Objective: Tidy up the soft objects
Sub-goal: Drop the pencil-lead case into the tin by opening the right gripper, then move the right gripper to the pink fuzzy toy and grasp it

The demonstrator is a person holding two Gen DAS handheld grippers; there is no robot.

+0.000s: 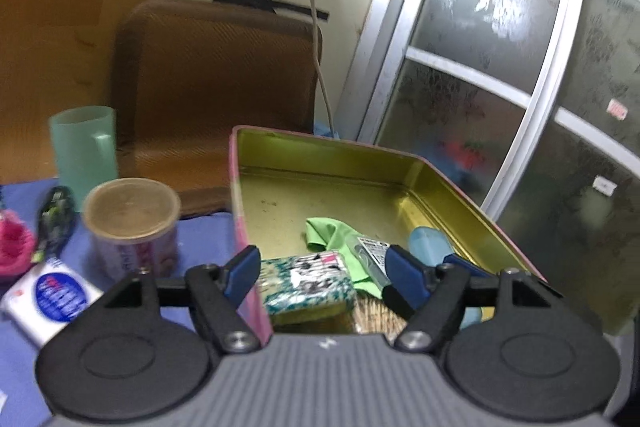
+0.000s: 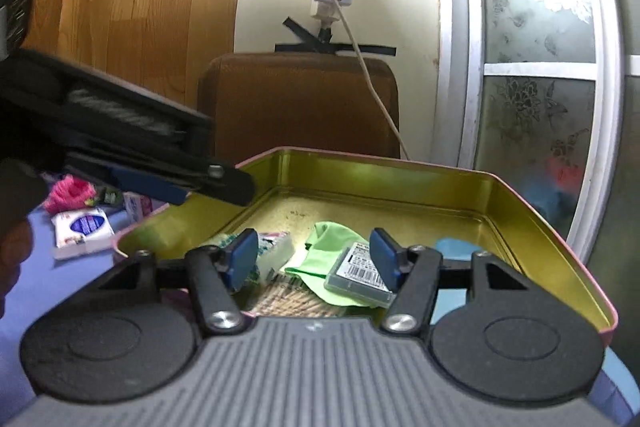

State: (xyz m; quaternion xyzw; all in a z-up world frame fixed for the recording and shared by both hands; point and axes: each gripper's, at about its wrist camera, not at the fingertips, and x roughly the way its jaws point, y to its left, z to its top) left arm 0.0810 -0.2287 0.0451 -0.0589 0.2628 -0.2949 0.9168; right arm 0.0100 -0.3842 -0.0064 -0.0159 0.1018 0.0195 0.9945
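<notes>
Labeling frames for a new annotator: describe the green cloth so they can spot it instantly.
Start at the big open tin, pink outside and gold inside, on the blue tabletop. The green cloth lies crumpled on its floor near the front. It is the only bright green thing there, between the patterned sponge and a barcoded clear case lying on it.

so the surface is covered in a blue-purple cloth (image 1: 200,235). sitting right on it: an open pink tin with a gold inside (image 1: 340,195), a lidded round can (image 1: 132,223), a mint plastic mug (image 1: 84,147), a white tissue pack with a blue label (image 1: 52,297) and a fuzzy pink thing (image 1: 14,247).
</notes>
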